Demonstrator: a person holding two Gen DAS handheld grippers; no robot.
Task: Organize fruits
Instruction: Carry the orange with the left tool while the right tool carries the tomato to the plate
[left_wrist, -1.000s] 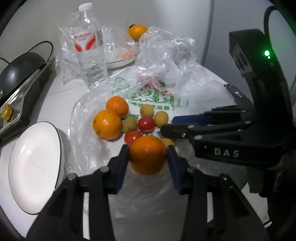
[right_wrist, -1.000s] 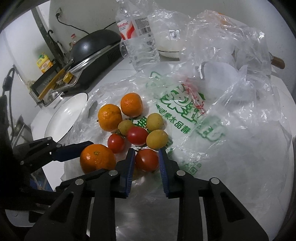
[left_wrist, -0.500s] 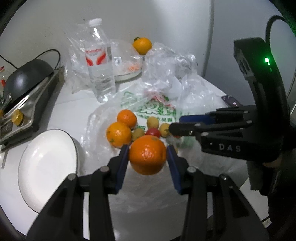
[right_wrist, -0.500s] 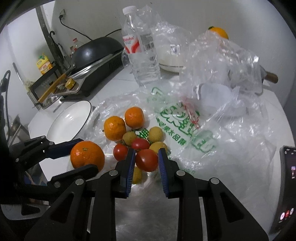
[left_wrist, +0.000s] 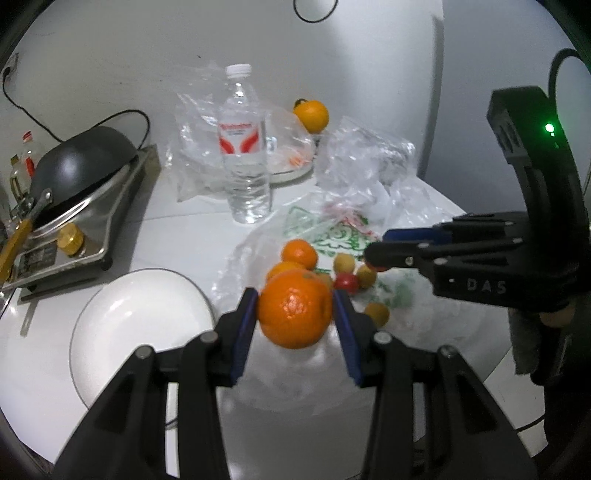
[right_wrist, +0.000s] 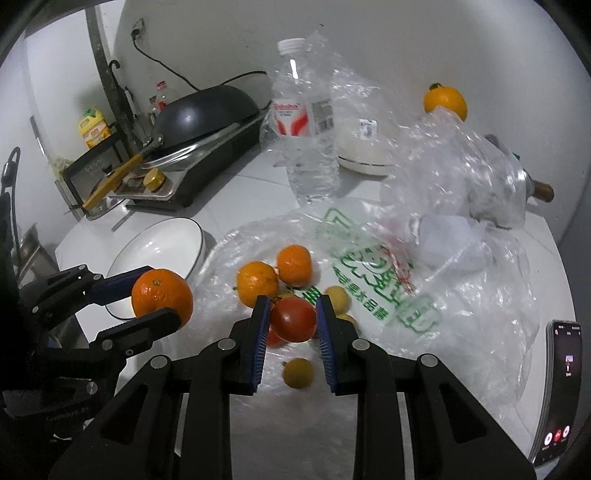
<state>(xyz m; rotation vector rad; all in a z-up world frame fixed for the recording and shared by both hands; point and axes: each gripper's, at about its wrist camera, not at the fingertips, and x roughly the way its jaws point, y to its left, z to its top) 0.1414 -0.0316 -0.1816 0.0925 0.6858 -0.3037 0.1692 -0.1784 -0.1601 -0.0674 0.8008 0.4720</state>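
My left gripper (left_wrist: 295, 310) is shut on a large orange (left_wrist: 294, 308) and holds it above the table, right of the white plate (left_wrist: 136, 325); it also shows in the right wrist view (right_wrist: 162, 297). My right gripper (right_wrist: 291, 319) is shut on a red tomato (right_wrist: 293, 319), lifted above the fruit pile. Two oranges (right_wrist: 256, 282) (right_wrist: 294, 260), small yellow fruits (right_wrist: 297, 373) and another tomato lie on a clear plastic bag (right_wrist: 369, 266). The white plate (right_wrist: 159, 251) is left of the pile.
A water bottle (left_wrist: 243, 147) stands behind the pile, with crumpled plastic bags (right_wrist: 450, 166) and a far orange (right_wrist: 445, 101) on a dish. A black pan on a stove (left_wrist: 74, 173) is at the left. A phone (right_wrist: 559, 387) lies at the right edge.
Both grippers have risen and pulled back with their fruits, the orange and the tomato. The pile, bottle and plate now look smaller and farther below.
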